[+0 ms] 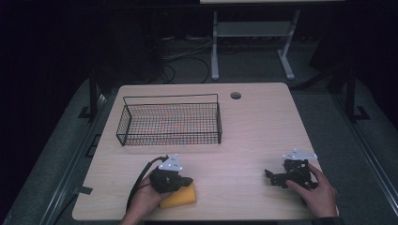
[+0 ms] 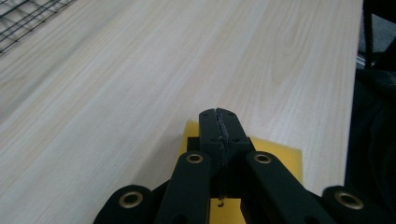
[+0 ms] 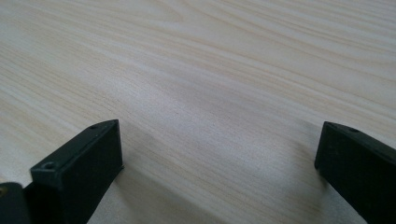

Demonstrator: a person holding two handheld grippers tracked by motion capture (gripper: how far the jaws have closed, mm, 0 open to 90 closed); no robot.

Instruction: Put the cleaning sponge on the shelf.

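Yellow sponge (image 1: 180, 197) looks light, soft, compressible; grip across its flat faces; left gripper (image 2: 219, 125) pressed together above it, right gripper (image 3: 217, 154) spread wide, empty.

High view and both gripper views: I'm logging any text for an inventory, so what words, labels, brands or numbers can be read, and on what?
None can be read.
Sponge: plain yellow, no print.
Basket: bare black wire, no tag seen.
Table: plain wood grain, no marks.
Left gripper, jaws shut, and right gripper, jaws open: black, with screws and brass fittings, no lettering.
Grey plates on the grippers: too small to tell.
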